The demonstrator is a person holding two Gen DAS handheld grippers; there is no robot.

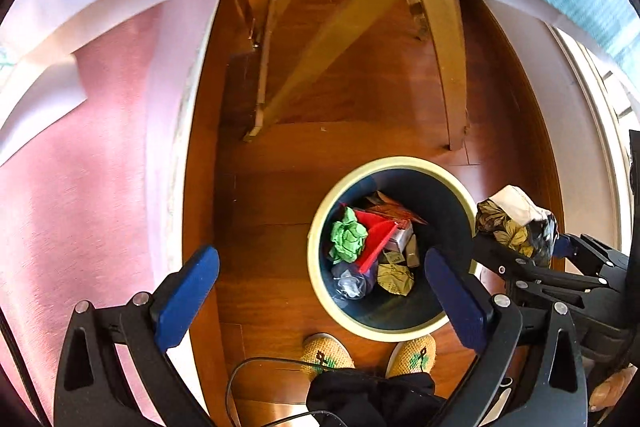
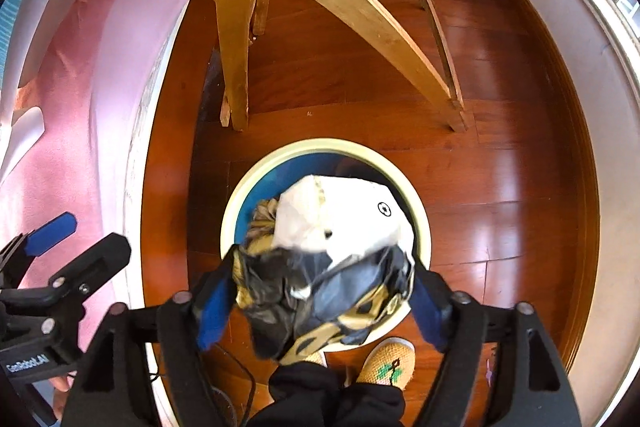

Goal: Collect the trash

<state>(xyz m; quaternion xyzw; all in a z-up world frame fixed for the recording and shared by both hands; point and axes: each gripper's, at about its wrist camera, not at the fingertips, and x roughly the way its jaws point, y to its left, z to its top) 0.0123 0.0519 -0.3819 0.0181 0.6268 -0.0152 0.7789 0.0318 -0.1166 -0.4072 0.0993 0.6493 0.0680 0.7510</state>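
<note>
Left gripper (image 1: pixel 322 301): jaws spread wide, nothing between the blue pads. It hangs above the floor with the bin (image 1: pixel 394 249) below and slightly right of centre. Bin contents visible: a green paper ball (image 1: pixel 348 237), a red sheet (image 1: pixel 376 239), a small carton and a leaf-print scrap.

Right gripper (image 2: pixel 320 303): holds a crumpled bag (image 2: pixel 332 259), white on top, black with gold leaf print beneath. Jaws stand wide, with the bag bulging between the pads; whether the pads press on it or have already let go, cannot tell. From the right wrist view the bag sits directly over the bin mouth; from the left wrist view it appears over the right rim.

Judgement: step in hand is the drop. To do it well, centre the bag over the opening, not the rim, then free it fully so no fold snags a pad. Keep the left gripper aside. The person's slippers (image 2: pixel 390 361) stand just beside the bin; a miss would land there.
</note>
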